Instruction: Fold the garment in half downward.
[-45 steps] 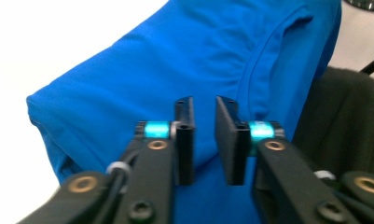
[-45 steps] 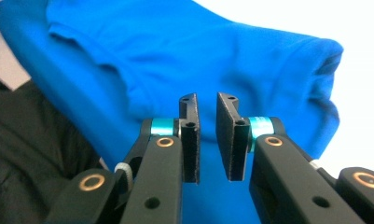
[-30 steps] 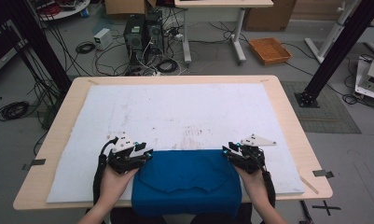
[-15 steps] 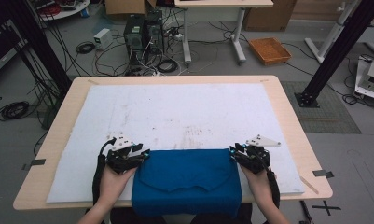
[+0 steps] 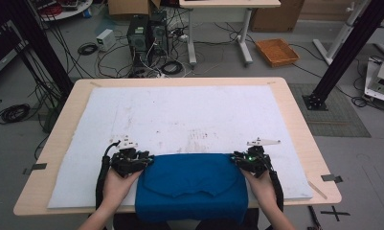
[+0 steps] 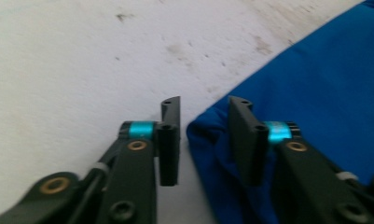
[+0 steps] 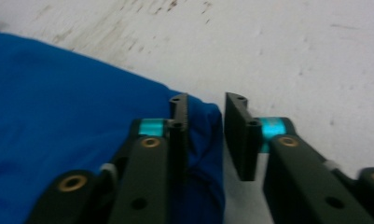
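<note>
Here, high view — cloth: the folded blue cloth (image 5: 189,184) lies at the near edge of the white mat (image 5: 180,120), long axis running left to right, its lower part hanging over the table edge (image 5: 295,110)
High view — hands: the left gripper (image 5: 141,162) sits at the cloth's far left corner, the right gripper (image 5: 240,160) at its far right corner; each hand is equally near its own corner, forearms coming in from below
Left gripper view — corner: the cloth's bunched corner (image 6: 208,135) lies between the jaws, against the right-hand one; a gap shows beside the other
Left gripper view — jaws: just been closing, not yet pinching
Right gripper view — corner: the rolled corner (image 7: 205,130) lies between the jaws beside the left-hand one, bare mat (image 7: 292,56) beyond
Right gripper view — jaws: just been closing, gap remaining
Judgement: both need to close further before a lift
</note>
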Demonstrator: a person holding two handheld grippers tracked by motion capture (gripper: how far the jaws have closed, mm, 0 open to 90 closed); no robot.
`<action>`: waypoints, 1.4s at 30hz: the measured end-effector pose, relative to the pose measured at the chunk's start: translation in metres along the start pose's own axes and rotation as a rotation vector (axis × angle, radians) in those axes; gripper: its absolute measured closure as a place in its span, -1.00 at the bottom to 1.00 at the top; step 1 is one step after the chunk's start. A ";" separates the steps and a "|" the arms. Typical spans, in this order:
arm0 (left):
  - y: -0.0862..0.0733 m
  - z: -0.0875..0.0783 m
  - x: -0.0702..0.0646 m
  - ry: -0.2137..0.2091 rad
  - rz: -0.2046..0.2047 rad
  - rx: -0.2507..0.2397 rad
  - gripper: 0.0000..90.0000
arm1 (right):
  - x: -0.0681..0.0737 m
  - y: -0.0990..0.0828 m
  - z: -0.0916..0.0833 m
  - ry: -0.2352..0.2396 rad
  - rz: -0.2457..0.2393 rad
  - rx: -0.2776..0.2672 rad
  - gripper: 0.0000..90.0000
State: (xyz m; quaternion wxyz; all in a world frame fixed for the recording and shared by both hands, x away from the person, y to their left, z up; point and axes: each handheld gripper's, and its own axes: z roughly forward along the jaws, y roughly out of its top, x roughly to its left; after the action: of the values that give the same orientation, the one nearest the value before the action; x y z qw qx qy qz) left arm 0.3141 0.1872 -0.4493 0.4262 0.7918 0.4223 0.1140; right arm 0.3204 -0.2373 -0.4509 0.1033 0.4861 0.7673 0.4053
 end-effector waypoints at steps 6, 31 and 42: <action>-0.003 -0.002 -0.001 -0.004 0.016 -0.020 0.84 | 0.002 -0.003 -0.003 0.002 -0.054 -0.024 0.87; 0.079 0.052 0.059 0.100 0.071 -0.007 0.87 | -0.042 0.085 0.045 -0.109 -0.131 -0.058 0.88; 0.090 0.057 0.064 0.128 0.038 -0.020 0.58 | -0.047 0.089 0.052 -0.147 -0.128 -0.068 0.75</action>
State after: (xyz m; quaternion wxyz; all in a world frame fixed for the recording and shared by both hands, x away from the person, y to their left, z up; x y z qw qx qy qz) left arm 0.4356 0.1780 -0.4265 0.4040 0.7866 0.4322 0.1766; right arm 0.4312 -0.2315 -0.4316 0.2016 0.4607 0.7730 0.3867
